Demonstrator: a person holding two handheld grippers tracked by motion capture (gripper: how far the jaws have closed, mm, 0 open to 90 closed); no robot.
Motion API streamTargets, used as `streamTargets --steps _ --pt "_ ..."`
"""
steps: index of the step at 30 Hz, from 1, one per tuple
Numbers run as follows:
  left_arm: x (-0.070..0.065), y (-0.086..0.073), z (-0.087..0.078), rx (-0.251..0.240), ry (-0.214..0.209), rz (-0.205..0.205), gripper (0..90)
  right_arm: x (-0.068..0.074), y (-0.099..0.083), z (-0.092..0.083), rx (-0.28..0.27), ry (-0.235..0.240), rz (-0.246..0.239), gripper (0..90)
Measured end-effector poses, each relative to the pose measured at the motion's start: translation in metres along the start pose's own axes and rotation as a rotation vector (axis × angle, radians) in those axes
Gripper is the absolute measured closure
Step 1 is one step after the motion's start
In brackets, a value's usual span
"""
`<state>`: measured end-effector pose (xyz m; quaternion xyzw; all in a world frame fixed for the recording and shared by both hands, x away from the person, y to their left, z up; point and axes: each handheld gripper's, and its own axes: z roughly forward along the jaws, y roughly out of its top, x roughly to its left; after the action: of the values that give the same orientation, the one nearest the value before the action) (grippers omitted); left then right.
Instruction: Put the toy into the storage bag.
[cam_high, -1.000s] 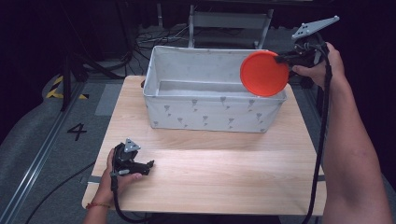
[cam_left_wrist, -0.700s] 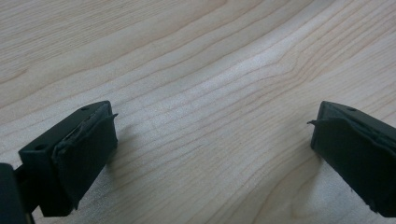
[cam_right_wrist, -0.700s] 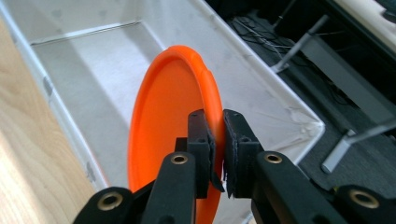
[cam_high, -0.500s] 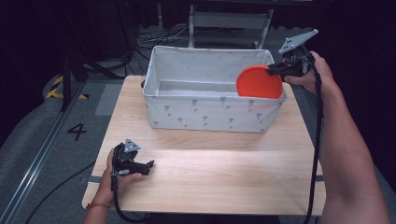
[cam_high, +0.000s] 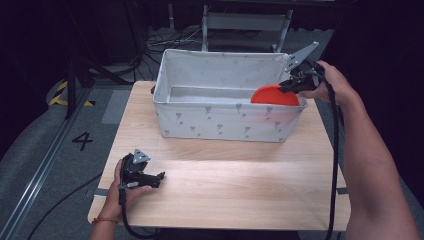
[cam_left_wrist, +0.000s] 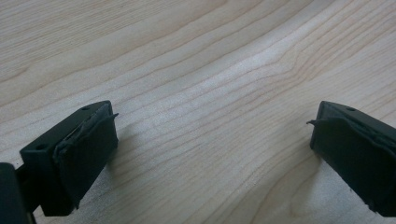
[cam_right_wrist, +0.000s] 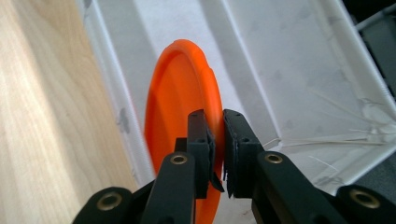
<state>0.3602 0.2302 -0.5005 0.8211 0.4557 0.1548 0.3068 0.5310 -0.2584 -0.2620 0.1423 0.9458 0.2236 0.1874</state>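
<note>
An orange plate (cam_high: 274, 95) stands on edge inside the right end of a white fabric bin (cam_high: 220, 117), close behind its front wall. My right gripper (cam_high: 286, 86) is shut on the plate's rim above the bin's right corner. In the right gripper view the plate (cam_right_wrist: 180, 88) is pinched edge-on between the two black jaws of the right gripper (cam_right_wrist: 218, 126), with the bin's white inside (cam_right_wrist: 261, 56) around it. My left gripper (cam_high: 161, 176) rests on the wooden table (cam_high: 240, 185) at the front left. In the left gripper view the left gripper (cam_left_wrist: 212, 140) is open over bare wood.
The bin stands along the table's far edge. A grey floor with a painted number 4 (cam_high: 82, 141) and a rail lies to the left. A metal frame (cam_high: 245, 22) and cables stand behind the bin. A cable (cam_high: 332, 165) hangs from the right gripper along the forearm.
The right gripper has come down and a little to the left with the orange plate, from above the bin's right rim into the bin. The left gripper has stayed still.
</note>
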Motion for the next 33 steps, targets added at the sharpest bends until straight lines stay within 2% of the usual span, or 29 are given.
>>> streamTargets --steps 3,7,9,10,11,12,13,14,16,25,33 --pt "0.0 0.0 0.0 0.0 0.0 0.0 1.1 0.003 0.004 0.005 0.04 0.026 -0.033 82.1" --pt "0.0 0.0 0.0 0.0 0.0 -0.001 1.1 0.0 0.008 0.008 0.074 0.071 -0.042 81.9" --pt "0.0 0.0 0.0 0.004 -0.001 0.002 1.1 -0.002 0.011 0.011 0.119 0.076 -0.047 82.0" --pt "0.0 0.0 0.0 0.002 0.0 0.001 1.1 -0.002 0.013 0.013 0.145 0.071 -0.065 82.0" --pt "0.0 0.0 0.0 0.002 0.0 0.001 1.1 -0.002 0.013 0.013 0.145 0.071 -0.065 82.0" --pt "0.0 0.0 0.0 -0.001 0.0 0.0 1.2 -0.001 0.017 0.017 0.192 0.081 -0.088 82.0" --pt "0.0 0.0 0.0 -0.001 0.0 0.0 1.3 -0.001 0.017 0.017 0.192 0.081 -0.088 82.0" --pt "0.0 0.0 0.0 -0.005 0.005 0.0 1.4 0.0 0.02 0.021 0.221 0.084 -0.097 82.0" --pt "0.0 0.0 0.0 -0.005 0.006 0.0 1.4 -0.001 0.021 0.025 0.245 0.08 -0.1 82.0" --pt "0.0 0.0 0.0 -0.005 0.004 -0.001 1.4 -0.001 0.026 0.039 0.284 0.119 -0.124 81.9" --pt "0.0 0.0 0.0 -0.005 0.003 -0.001 1.4 -0.004 0.026 0.049 0.313 0.142 -0.112 82.0"
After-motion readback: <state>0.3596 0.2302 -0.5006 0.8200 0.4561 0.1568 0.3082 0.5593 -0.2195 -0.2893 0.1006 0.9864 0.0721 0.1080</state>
